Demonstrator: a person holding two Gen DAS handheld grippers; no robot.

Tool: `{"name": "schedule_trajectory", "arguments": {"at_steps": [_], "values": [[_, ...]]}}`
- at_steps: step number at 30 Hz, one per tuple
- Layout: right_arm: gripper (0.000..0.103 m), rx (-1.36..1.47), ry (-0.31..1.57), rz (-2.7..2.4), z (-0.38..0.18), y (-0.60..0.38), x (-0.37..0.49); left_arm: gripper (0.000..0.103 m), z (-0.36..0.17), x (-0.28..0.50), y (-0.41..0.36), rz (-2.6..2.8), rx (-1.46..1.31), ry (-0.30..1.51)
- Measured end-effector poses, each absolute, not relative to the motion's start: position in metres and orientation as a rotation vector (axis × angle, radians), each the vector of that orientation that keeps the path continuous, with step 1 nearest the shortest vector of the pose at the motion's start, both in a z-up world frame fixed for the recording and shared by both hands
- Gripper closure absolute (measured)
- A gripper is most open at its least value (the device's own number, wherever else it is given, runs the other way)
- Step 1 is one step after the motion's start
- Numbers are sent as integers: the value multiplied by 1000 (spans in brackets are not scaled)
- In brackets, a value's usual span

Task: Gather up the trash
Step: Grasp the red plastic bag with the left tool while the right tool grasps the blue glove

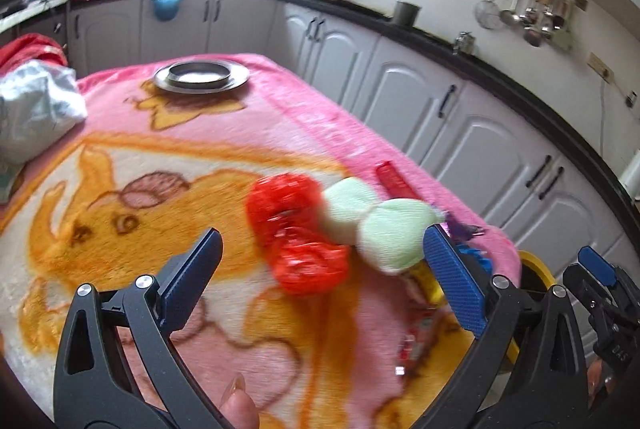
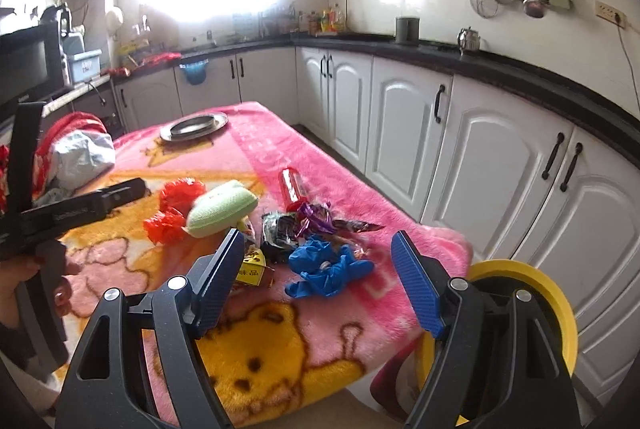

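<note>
Trash lies on a pink cartoon blanket [image 2: 360, 197]: a crumpled red plastic wrapper [image 1: 296, 233] [image 2: 176, 207], a pale green sponge [image 1: 380, 225] [image 2: 222, 207], a blue glove [image 2: 328, 267], dark and purple wrappers [image 2: 304, 223], a yellow packet [image 2: 250, 265] and a red tube [image 2: 292, 183]. My left gripper [image 1: 322, 261] is open, just above and in front of the red wrapper and sponge. My right gripper [image 2: 318, 261] is open, hovering near the blue glove. A yellow bin [image 2: 532, 293] stands at the table's right edge.
A metal plate [image 2: 194, 125] sits at the far end of the table. A silver and red bag [image 2: 80, 153] lies at the left. White cabinets [image 2: 480, 157] with a black counter run along the right and back.
</note>
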State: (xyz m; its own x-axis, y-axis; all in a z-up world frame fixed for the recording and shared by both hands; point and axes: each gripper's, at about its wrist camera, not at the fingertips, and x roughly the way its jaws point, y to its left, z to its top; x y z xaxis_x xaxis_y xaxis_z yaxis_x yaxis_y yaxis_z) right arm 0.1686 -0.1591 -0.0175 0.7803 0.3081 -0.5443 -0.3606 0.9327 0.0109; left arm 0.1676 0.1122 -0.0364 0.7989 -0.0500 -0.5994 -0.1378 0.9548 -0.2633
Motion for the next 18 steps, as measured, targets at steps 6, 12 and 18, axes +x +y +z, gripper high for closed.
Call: {"name": "schedule_trajectory", "arguments": {"at_steps": [6, 12, 18], "values": [[44, -112, 719, 324, -59, -150, 212, 20, -65, 185, 140, 40, -429, 730], [57, -85, 837, 311, -92, -150, 240, 34, -95, 204, 154, 0, -587, 817], [84, -50, 888, 352, -108, -148, 239, 60, -111, 205, 153, -1, -594, 858]]}}
